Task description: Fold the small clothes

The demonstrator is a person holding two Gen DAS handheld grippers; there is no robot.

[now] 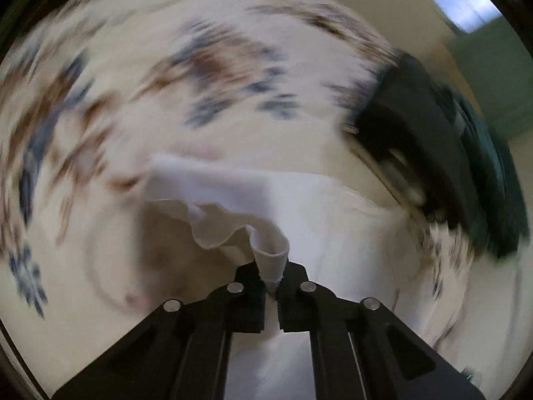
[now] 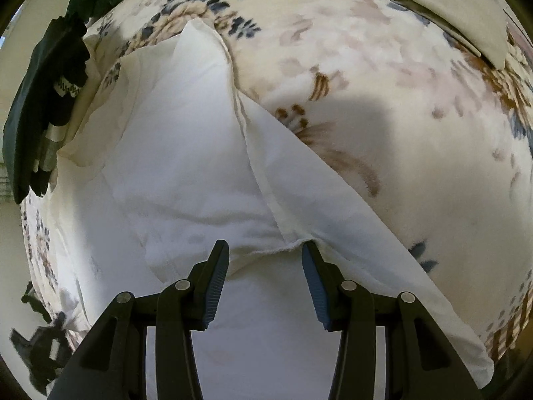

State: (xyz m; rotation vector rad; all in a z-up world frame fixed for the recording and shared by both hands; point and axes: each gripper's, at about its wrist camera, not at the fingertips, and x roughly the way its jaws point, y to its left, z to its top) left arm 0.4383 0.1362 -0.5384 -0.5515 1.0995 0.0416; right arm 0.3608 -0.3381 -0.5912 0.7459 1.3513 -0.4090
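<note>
A white garment (image 2: pixel 186 153) lies spread on a cream floral blanket (image 2: pixel 383 76). My left gripper (image 1: pixel 272 285) is shut on a pinched edge of the white garment (image 1: pixel 266 250) and holds it lifted above the blanket; this view is blurred by motion. My right gripper (image 2: pixel 265 250) is open, its blue-padded fingers (image 2: pixel 218 280) straddling a raw hem of the garment, just over the cloth. A seam runs from the hem up toward the garment's far corner.
A pile of dark green and black clothes (image 2: pixel 43 100) lies at the far left of the blanket; it also shows in the left wrist view (image 1: pixel 433 140). A beige pillow (image 2: pixel 466 16) lies at the top right. A dark object (image 2: pixel 40 350) sits at the lower left.
</note>
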